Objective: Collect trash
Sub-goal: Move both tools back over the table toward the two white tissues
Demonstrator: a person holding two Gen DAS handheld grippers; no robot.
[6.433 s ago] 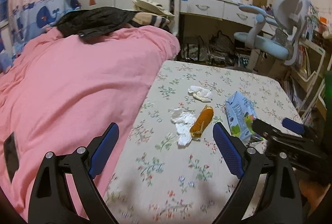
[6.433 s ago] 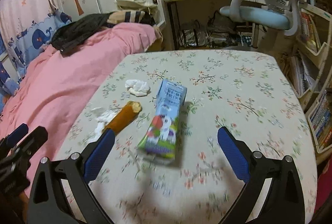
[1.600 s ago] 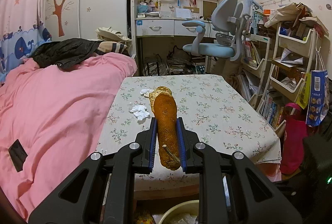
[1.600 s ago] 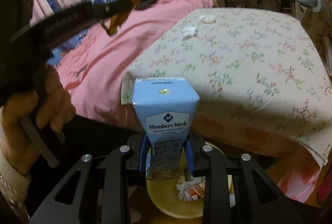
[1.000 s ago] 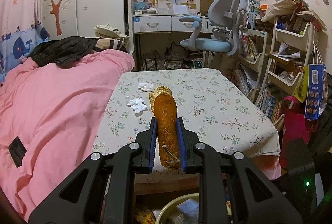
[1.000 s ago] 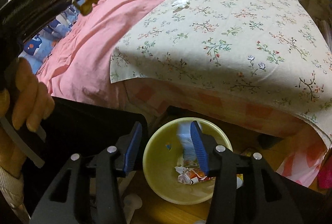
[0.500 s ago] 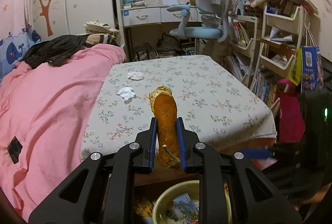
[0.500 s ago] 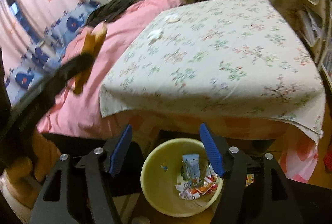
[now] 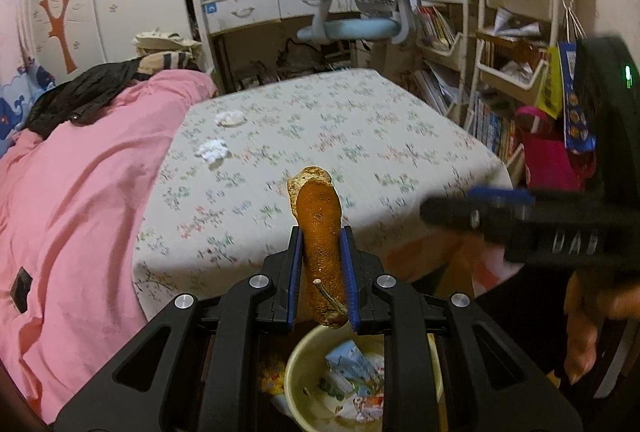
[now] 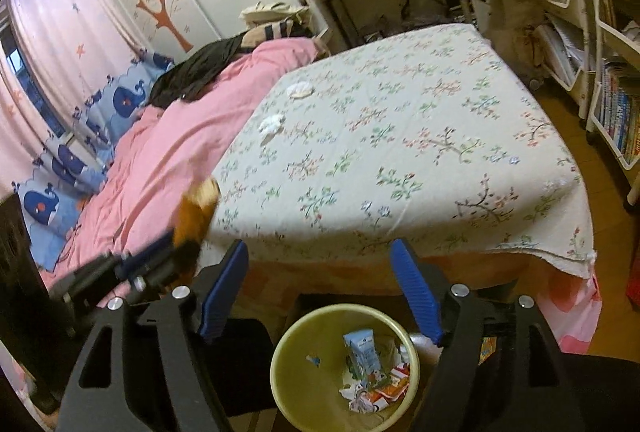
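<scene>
Left tool (image 9: 321,274) clamped on brown, rough-crusted oblong bread stick (image 9: 320,232), frame centre, above round yellow bin (image 9: 298,372). Right tool (image 10: 320,288) jaws just been opening, nothing between. Blue milk carton (image 10: 362,352) lies in bin among crumpled wrappers. Two white tissue wads (image 9: 212,150) on floral cloth surface (image 9: 360,136), upper left.

This is a child's bedroom in a home. A bed under a rumpled pink quilt (image 9: 80,192) stands beside a table spread with a floral-print cloth (image 9: 320,136), below blue whale-patterned fabric (image 10: 84,136) and pale pink curtains (image 10: 36,32). A white wardrobe bears an orange tree sticker (image 10: 164,16). A pale blue swivel desk chair (image 9: 352,12) faces a cluttered white desk (image 9: 248,8), and white shelves crammed with books (image 9: 508,52) line the right wall.
</scene>
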